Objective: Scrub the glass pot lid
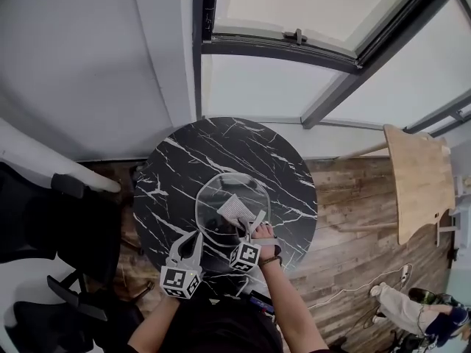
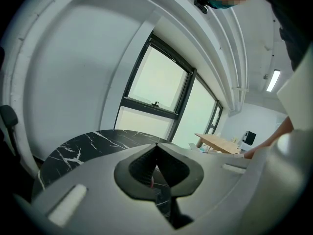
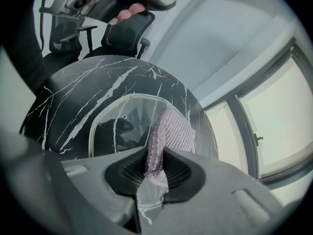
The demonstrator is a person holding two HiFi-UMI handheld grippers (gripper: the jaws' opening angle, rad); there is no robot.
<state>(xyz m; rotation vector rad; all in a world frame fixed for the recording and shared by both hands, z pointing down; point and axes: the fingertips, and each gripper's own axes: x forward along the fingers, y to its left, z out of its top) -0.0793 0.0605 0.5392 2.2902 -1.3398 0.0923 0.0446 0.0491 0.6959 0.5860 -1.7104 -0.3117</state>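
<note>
A round glass pot lid (image 1: 221,190) with a metal rim lies flat on the black marble table (image 1: 176,160). My right gripper (image 1: 250,223) is over the lid's near side, shut on a silvery mesh scrub cloth (image 1: 235,209) that drapes onto the glass. In the right gripper view the cloth (image 3: 172,127) runs up from the closed jaws of the right gripper (image 3: 155,168) across the lid (image 3: 112,131). My left gripper (image 1: 193,240) is beside the lid's near-left rim. The left gripper (image 2: 155,165) is shut, with nothing seen between its jaws.
The table is small and round, its edge close on every side. Black office chairs (image 1: 44,226) stand to the left. A wooden table (image 1: 419,175) stands at the right, on a plank floor. A window (image 1: 309,13) lies beyond the table.
</note>
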